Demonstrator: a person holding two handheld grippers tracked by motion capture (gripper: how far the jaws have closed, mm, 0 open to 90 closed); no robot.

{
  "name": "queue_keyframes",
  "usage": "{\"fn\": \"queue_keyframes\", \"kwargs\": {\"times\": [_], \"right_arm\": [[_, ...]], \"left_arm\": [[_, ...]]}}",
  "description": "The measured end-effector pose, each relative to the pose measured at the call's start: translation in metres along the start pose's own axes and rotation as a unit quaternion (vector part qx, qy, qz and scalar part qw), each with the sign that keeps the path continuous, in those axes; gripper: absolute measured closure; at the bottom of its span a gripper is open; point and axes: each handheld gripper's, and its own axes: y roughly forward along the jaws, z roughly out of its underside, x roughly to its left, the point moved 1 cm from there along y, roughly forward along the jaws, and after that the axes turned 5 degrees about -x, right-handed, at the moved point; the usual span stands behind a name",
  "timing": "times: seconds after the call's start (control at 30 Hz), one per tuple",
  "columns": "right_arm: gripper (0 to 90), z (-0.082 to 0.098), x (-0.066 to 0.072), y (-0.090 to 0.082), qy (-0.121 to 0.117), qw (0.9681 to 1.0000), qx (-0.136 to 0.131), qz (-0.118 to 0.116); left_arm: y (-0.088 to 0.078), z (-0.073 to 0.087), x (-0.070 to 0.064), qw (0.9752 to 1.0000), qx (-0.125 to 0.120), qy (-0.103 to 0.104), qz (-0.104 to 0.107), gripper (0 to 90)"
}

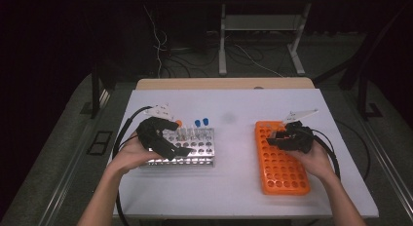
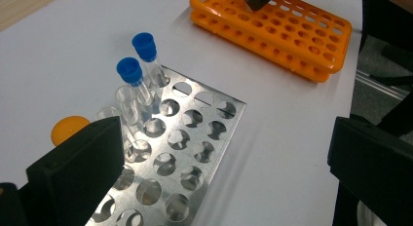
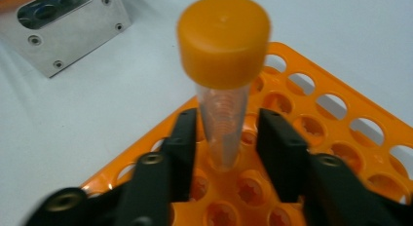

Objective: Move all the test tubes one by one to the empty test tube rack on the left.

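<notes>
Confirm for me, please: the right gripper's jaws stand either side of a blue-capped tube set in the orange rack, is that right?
Not quite: the tube between the right gripper jaws has an orange cap, not a blue one, as the right gripper view shows. It does stand in the orange rack. The blue-capped tubes are in the metal rack.

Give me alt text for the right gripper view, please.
An orange-capped tube stands upright in a hole of the orange rack, between the right hand-held gripper and its two black jaws, which flank it closely. Behind, on the white table, sits a metal rack.
</notes>
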Motion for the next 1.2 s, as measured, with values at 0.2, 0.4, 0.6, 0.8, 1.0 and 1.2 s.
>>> {"fn": "queue_keyframes", "kwargs": {"times": [0.2,0.4,0.6,0.8,1.0,1.2], "right_arm": [[73.2,-0.006,0.005,-0.006,-0.02,0.9997,-0.002,0.011],[73.3,-0.018,0.011,-0.022,-0.028,0.9994,-0.017,0.013],[73.3,-0.029,0.024,-0.032,-0.036,0.9991,-0.019,-0.013],[73.3,-0.038,0.048,-0.039,-0.05,0.9973,-0.017,-0.051],[73.3,-0.046,0.071,-0.043,-0.075,0.9938,-0.017,-0.08],[73.3,-0.051,0.093,-0.037,-0.094,0.9895,-0.009,-0.109]], "left_arm": [[-0.001,-0.002,-0.001,1.0,-0.003,0.002,0.001,0.0],[-0.001,-0.005,-0.003,1.0,-0.002,0.005,0.003,0.0],[0.0,-0.01,-0.007,0.9999,-0.002,0.011,0.007,0.0],[0.004,-0.017,-0.014,0.9996,-0.001,0.023,0.016,0.0],[0.009,-0.027,-0.024,0.9989,0.001,0.039,0.026,0.0],[0.016,-0.038,-0.035,0.9977,0.002,0.056,0.038,0.0]]}}
